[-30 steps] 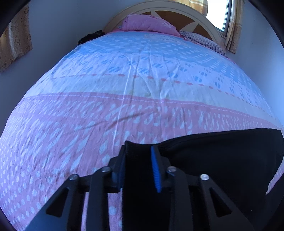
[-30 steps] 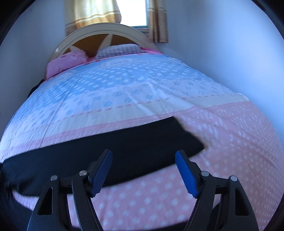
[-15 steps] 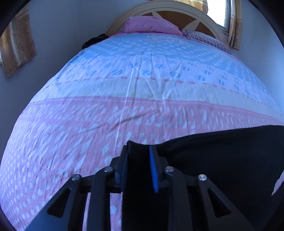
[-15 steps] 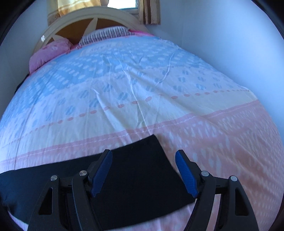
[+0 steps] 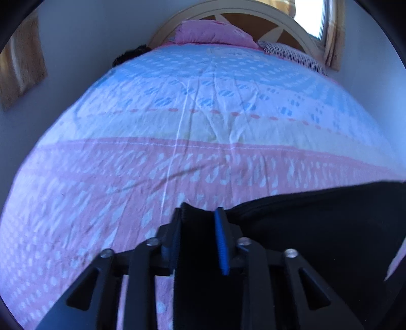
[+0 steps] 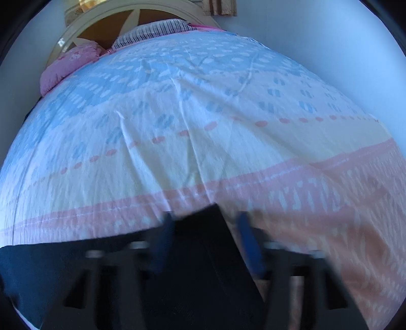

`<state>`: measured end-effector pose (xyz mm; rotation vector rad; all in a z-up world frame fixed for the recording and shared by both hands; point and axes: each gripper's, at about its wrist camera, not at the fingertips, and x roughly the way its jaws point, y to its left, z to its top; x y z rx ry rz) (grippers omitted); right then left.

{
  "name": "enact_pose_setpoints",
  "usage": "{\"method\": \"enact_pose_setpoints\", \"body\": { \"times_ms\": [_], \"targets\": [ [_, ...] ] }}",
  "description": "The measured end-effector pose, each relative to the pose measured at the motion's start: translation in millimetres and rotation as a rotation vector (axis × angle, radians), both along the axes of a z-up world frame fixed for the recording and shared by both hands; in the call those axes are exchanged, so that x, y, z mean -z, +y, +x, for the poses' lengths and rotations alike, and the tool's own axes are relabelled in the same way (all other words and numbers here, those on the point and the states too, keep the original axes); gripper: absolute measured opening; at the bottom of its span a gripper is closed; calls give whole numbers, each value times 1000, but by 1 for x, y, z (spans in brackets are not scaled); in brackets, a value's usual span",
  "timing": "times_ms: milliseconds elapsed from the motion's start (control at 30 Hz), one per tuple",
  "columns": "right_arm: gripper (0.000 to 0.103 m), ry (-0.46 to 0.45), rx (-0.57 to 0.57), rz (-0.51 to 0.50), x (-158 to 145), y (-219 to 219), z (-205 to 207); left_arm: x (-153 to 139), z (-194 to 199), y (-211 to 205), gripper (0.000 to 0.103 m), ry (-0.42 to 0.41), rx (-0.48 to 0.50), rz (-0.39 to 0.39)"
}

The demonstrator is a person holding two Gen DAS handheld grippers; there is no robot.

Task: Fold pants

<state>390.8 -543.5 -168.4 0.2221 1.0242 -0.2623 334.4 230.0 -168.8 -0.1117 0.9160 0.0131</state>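
Note:
The black pants [image 5: 317, 228] lie across the near, pink part of the bed. My left gripper [image 5: 199, 224] is shut on one end of them, and the cloth stands up between its blue pads. In the right wrist view the pants [image 6: 76, 266] stretch off to the left. Their other end pokes up between the fingers of my right gripper [image 6: 206, 238]. That gripper is blurred by motion; its fingers stand apart on either side of the cloth.
The bed cover [image 5: 203, 114] is pink near me, then cream, then blue. A pink pillow [image 5: 210, 35] and a striped pillow [image 5: 291, 53] lean on the wooden headboard [image 5: 253, 12]. A wall [image 6: 342, 50] runs along the bed's right side. Something dark [image 5: 129, 54] sits at the far left corner.
My right gripper has moved forward over the pants' end and its fingers have drawn closer together around it. The left gripper keeps its hold and has shifted only slightly.

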Motion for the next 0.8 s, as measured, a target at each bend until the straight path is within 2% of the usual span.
{"method": "enact_pose_setpoints", "body": {
  "times_ms": [33,67,133,200,433,667,800],
  "targets": [
    [15,-6,-7,23,-2,1,1,-2,-1,4,14,-15,7,-34],
    [12,-13,-10,22,-6,3,0,-4,-3,5,14,-21,-1,-42],
    [11,-29,-17,1,-12,9,-4,-15,-10,8,13,-67,-6,-72],
    [11,-62,-19,-19,-22,12,-15,-30,-23,6,13,-121,8,-66],
    [10,-190,-12,-22,-64,12,-67,-64,-54,3,13,-224,40,-100],
    [9,-291,3,-24,-92,13,-139,-76,-90,9,13,-310,44,-186],
    [9,-314,15,-14,-96,13,-179,-74,-121,16,13,-342,49,-242]
  ]
}}
